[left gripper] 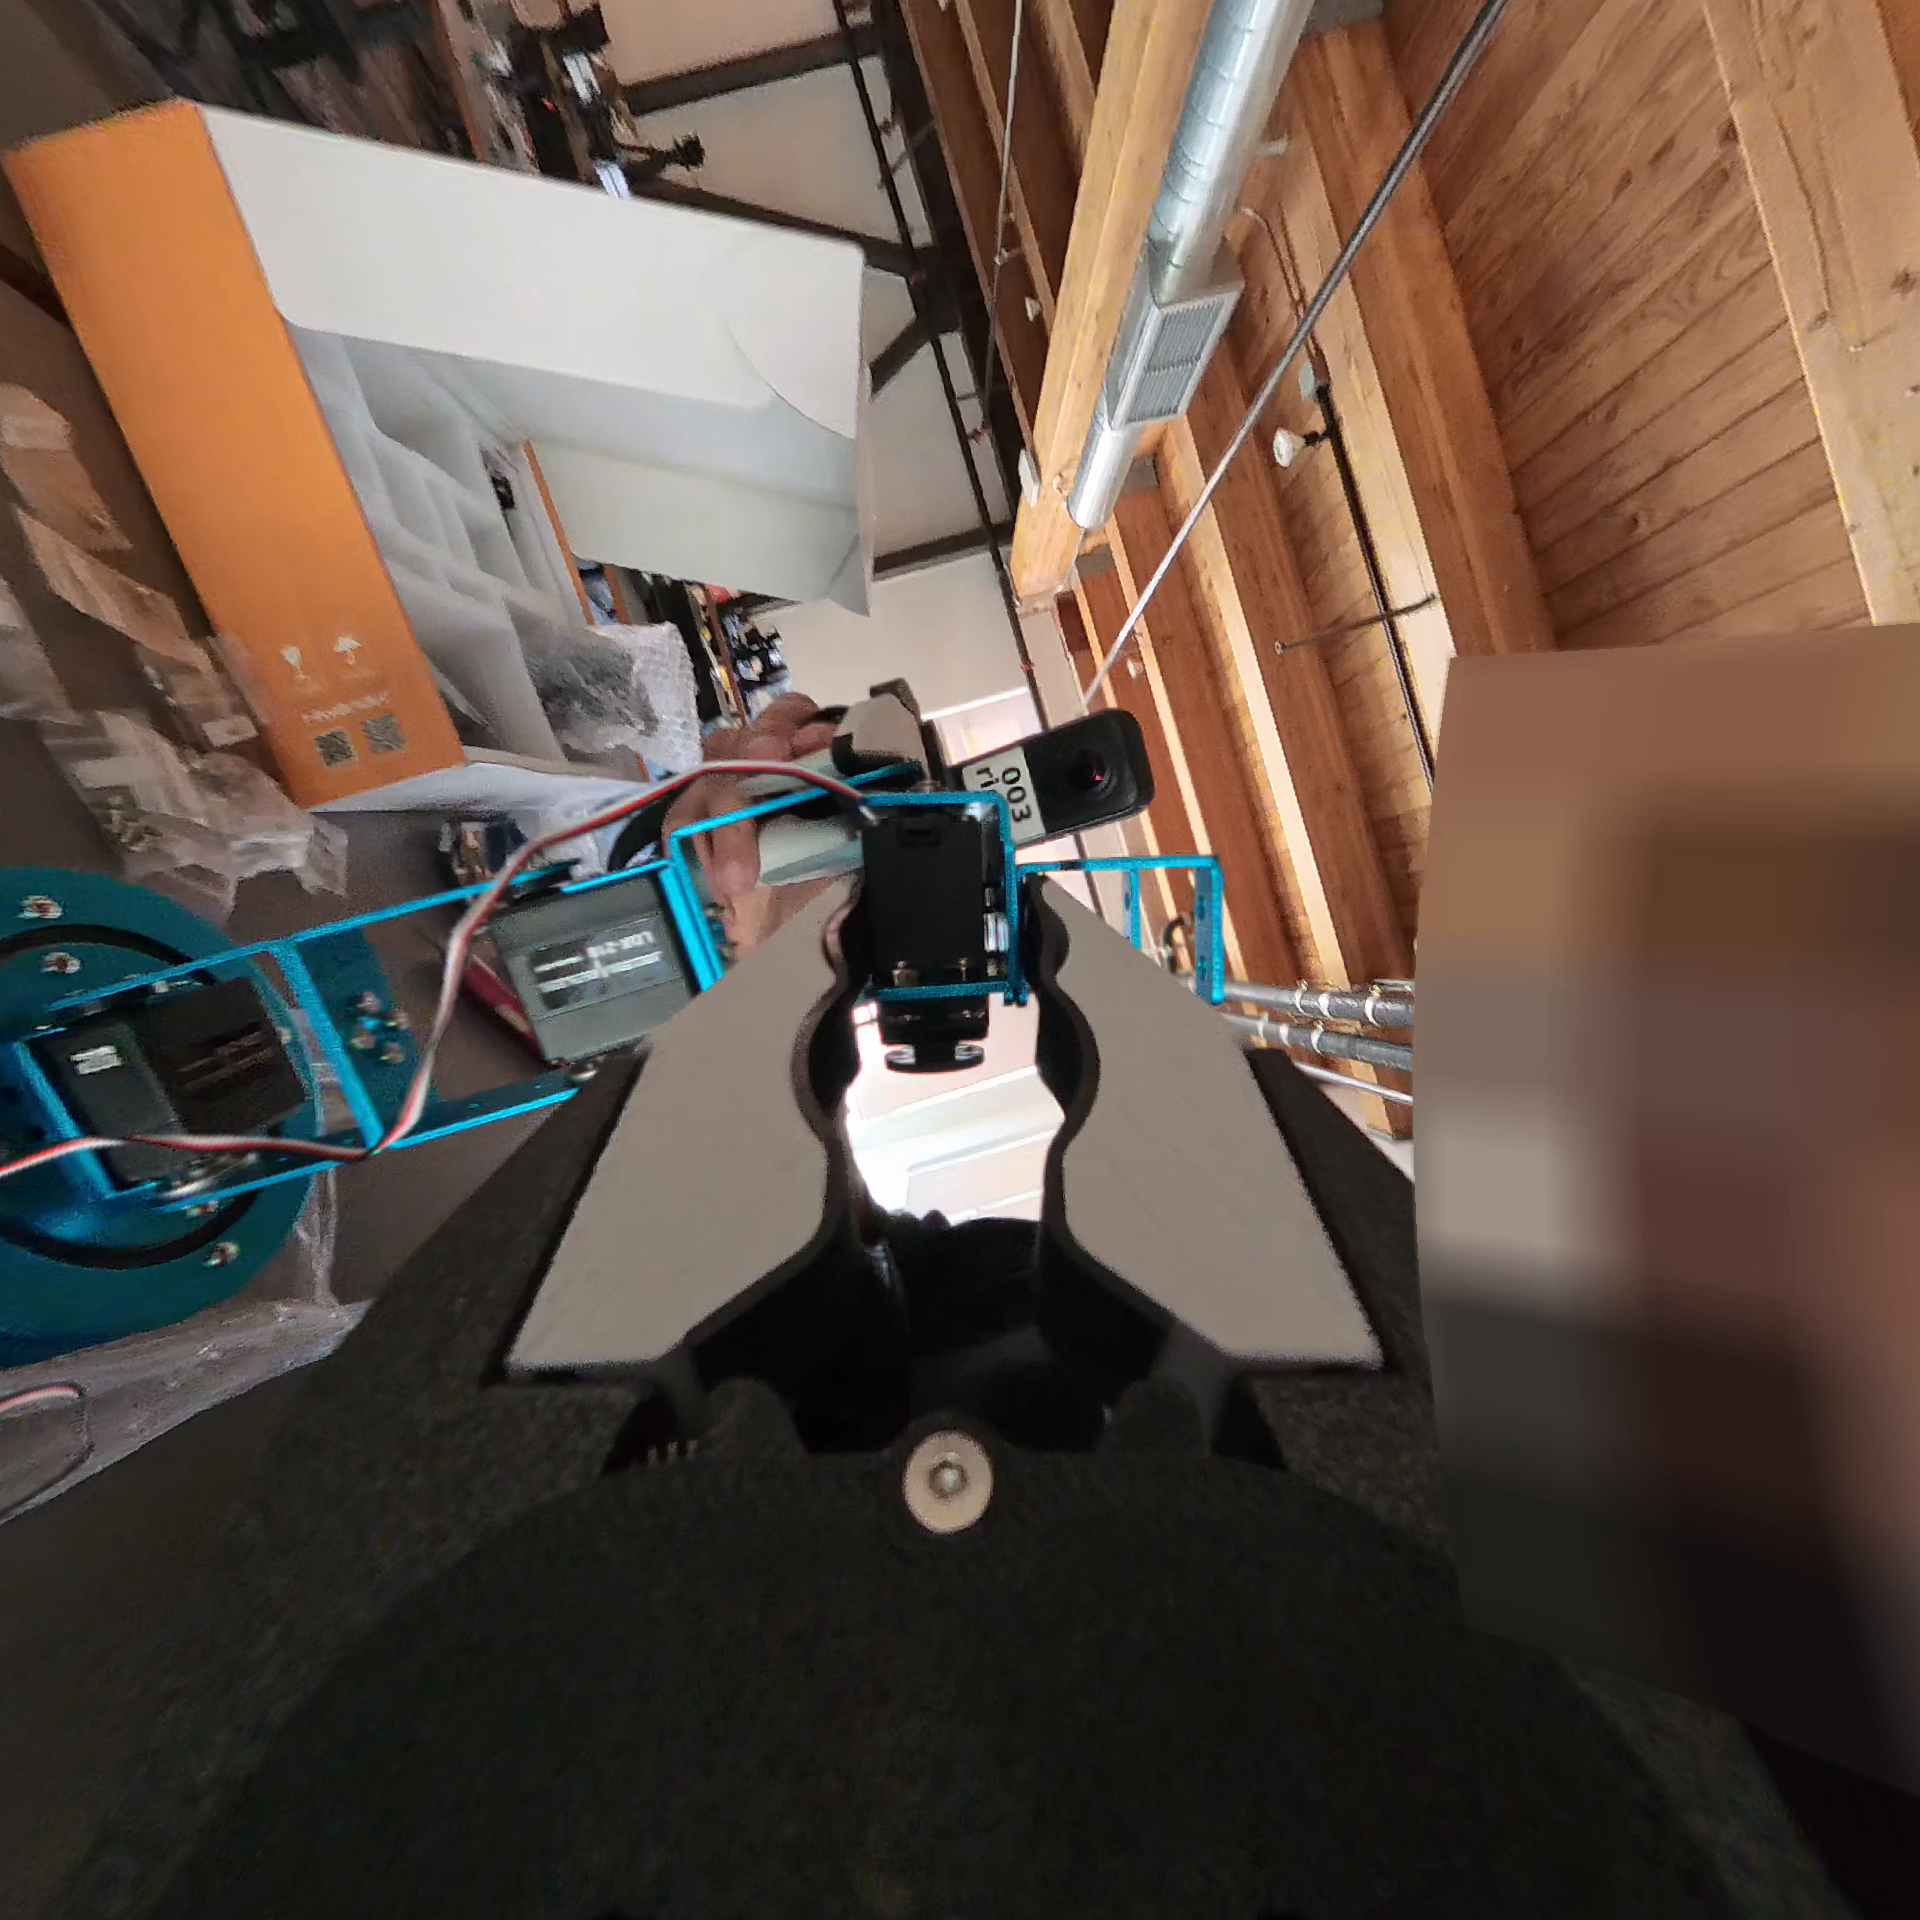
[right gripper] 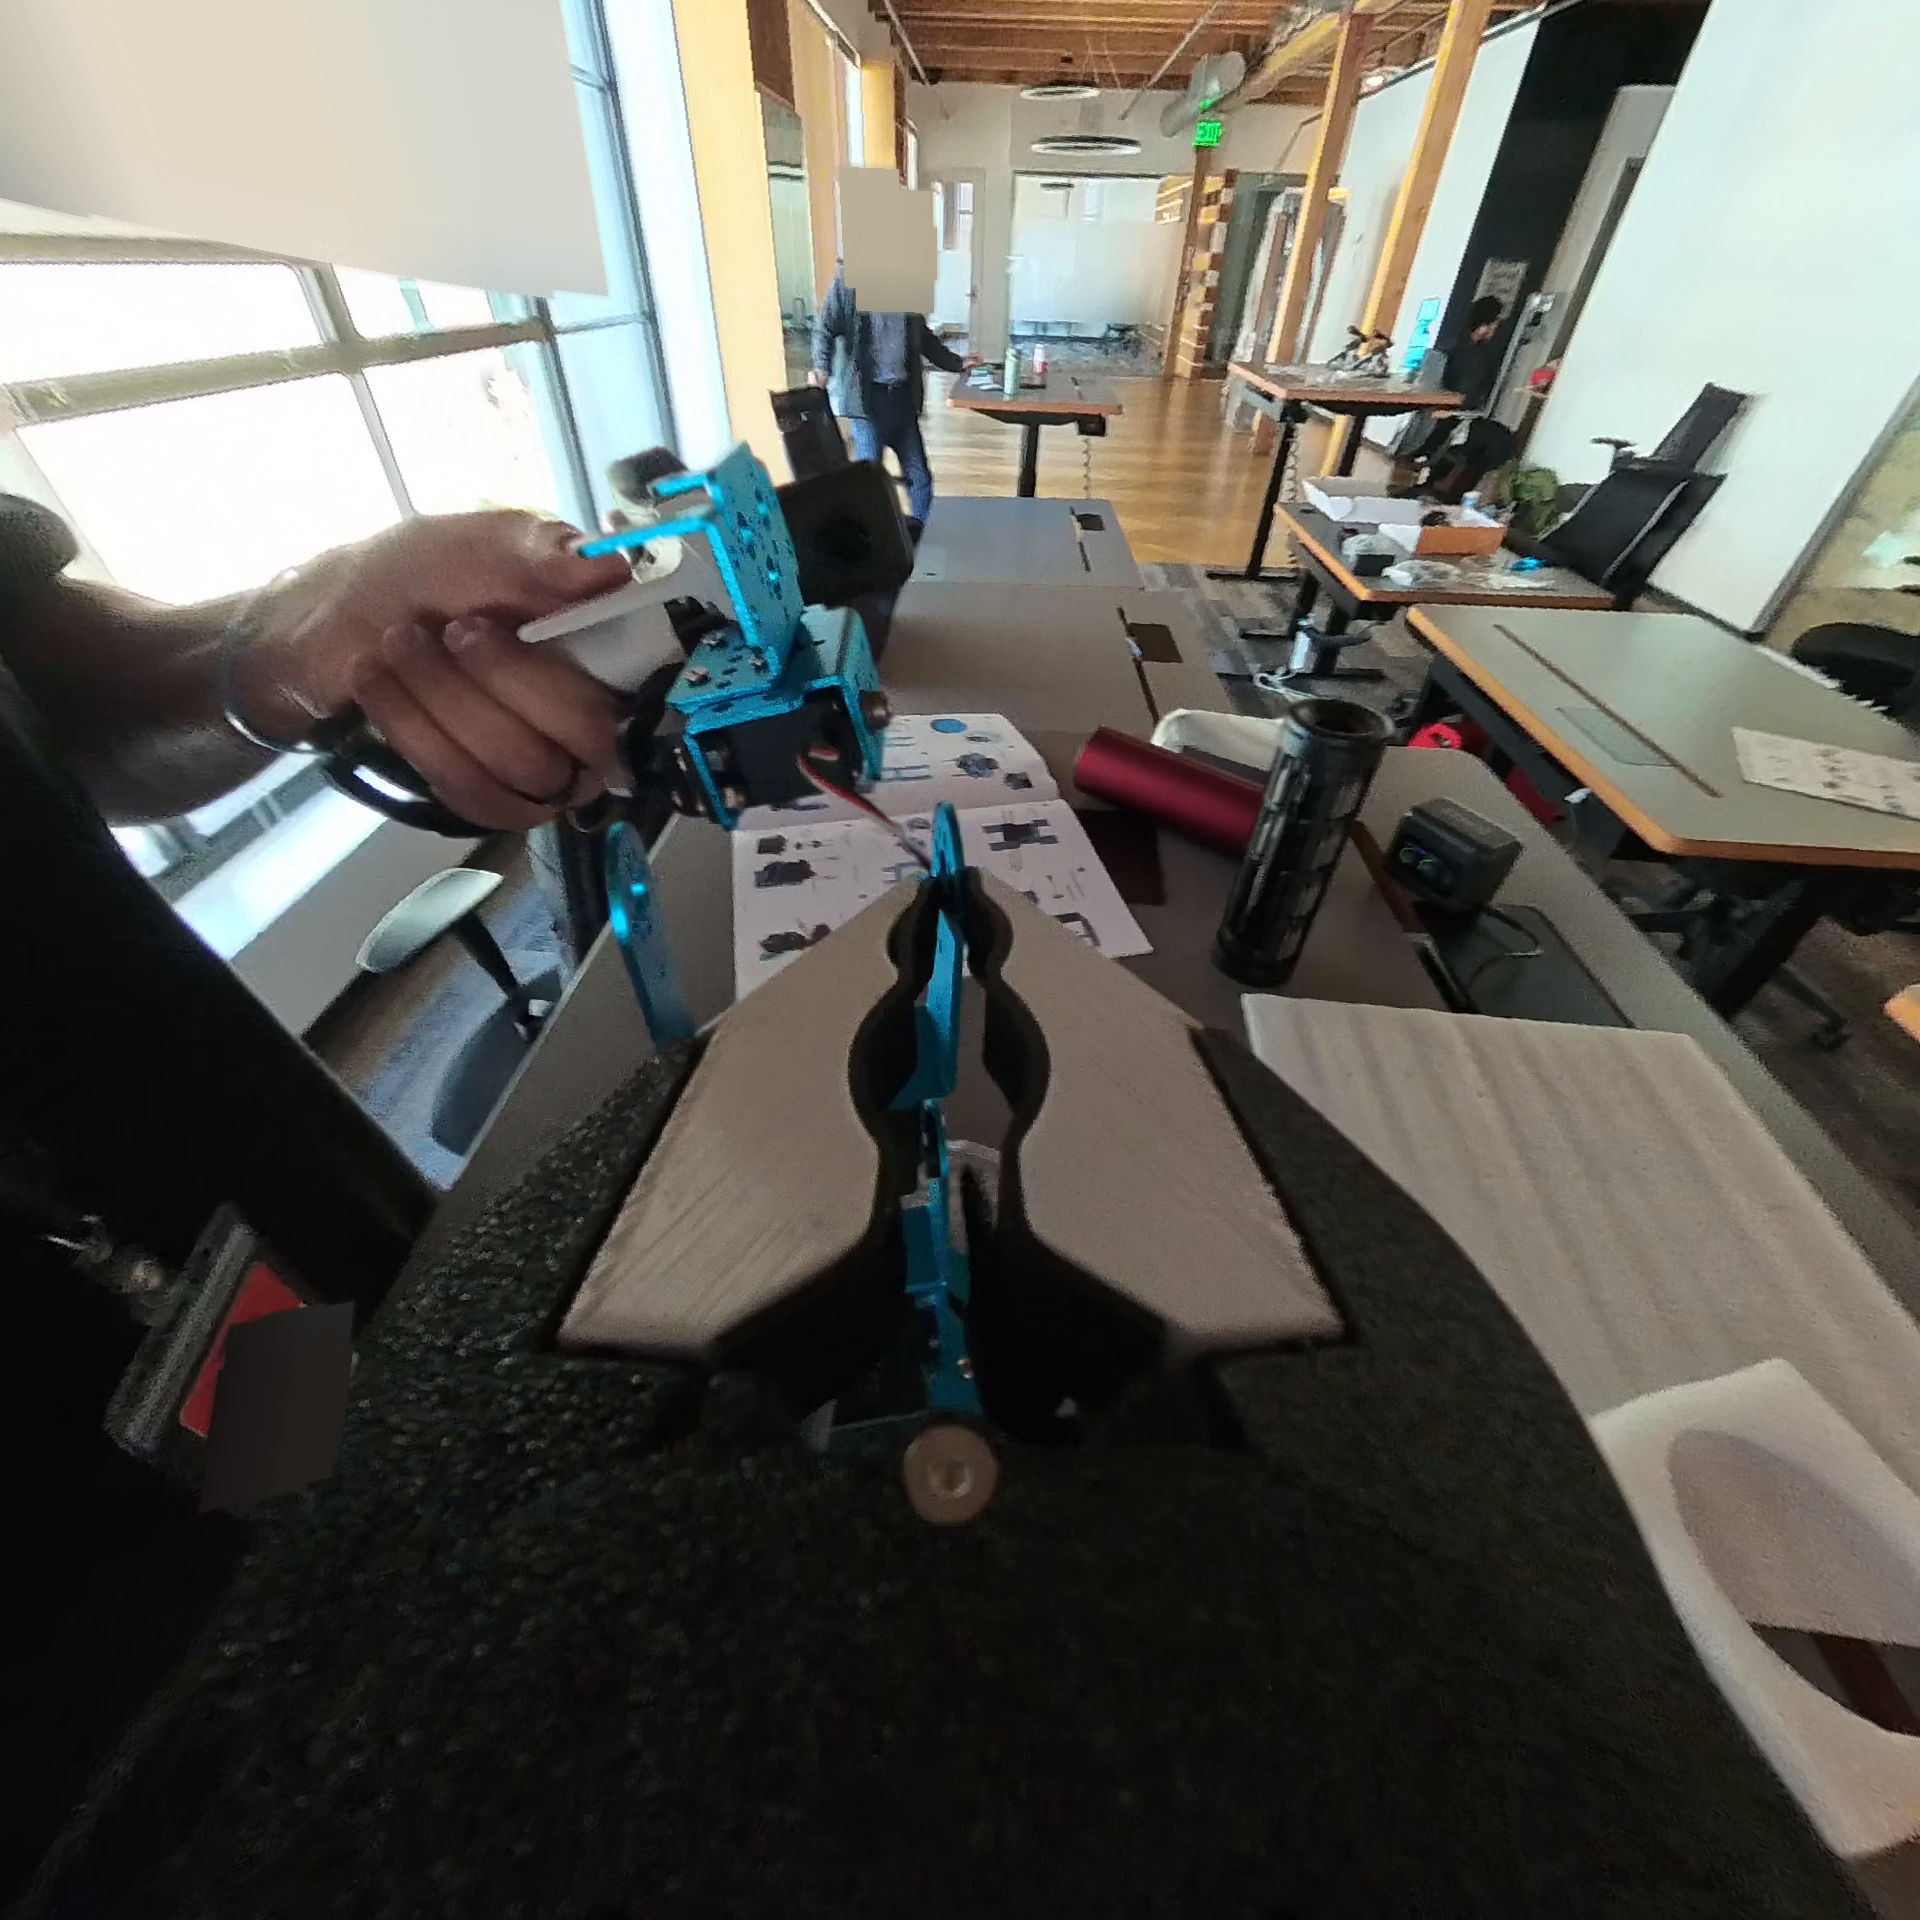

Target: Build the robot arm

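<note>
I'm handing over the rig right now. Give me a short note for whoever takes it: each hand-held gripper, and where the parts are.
Left hand-held gripper: shut on the black servo in its blue frame, held up off the desk.
Right hand-held gripper: shut on a thin blue bracket, edge-on between its fingers.
Whether bracket and servo are joined: cannot tell.
On the desk: open booklet, red cylinder, black bottle, foam sheet.

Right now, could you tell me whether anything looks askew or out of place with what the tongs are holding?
Yes. The blue arm hangs half-built in the air: the left tongs clamp a black servo at its end, the right tongs pinch a thin blue bracket, and its wire loops loose. The manual lies open below.
</note>
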Tool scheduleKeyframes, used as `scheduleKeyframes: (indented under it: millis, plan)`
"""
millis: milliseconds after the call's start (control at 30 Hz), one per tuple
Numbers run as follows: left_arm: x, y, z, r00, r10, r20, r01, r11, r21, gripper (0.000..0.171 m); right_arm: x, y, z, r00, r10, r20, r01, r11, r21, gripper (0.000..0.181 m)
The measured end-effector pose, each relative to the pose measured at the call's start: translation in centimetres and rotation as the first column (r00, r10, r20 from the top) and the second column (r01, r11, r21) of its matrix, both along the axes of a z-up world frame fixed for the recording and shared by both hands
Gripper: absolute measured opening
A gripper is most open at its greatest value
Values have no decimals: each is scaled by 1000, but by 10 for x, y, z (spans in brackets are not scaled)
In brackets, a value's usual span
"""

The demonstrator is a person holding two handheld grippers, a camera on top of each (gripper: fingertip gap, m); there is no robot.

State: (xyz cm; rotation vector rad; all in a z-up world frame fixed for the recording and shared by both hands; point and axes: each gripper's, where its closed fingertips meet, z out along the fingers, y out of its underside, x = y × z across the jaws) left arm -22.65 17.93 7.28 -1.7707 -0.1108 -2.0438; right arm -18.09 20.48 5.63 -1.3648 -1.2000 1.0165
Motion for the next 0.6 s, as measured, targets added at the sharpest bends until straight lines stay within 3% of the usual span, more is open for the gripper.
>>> scheduleKeyframes:
  millis: [167,267,500,600]
  plan:
    - [9,3,2,998,-49,-30,49,998,24,27,0,-2,-1,997,-71,44,68,995,69,3]
    - [13,4,0,995,-79,-53,80,997,13,28,-3,2,-1,982,-181,57,177,982,67,1]
    - [-7,26,6,988,-31,-150,34,999,19,28,-3,2,0,956,-292,17,292,956,6,1]
    - [-23,37,22,984,8,-180,7,997,80,28,4,3,-2,952,-306,18,305,951,51,17]
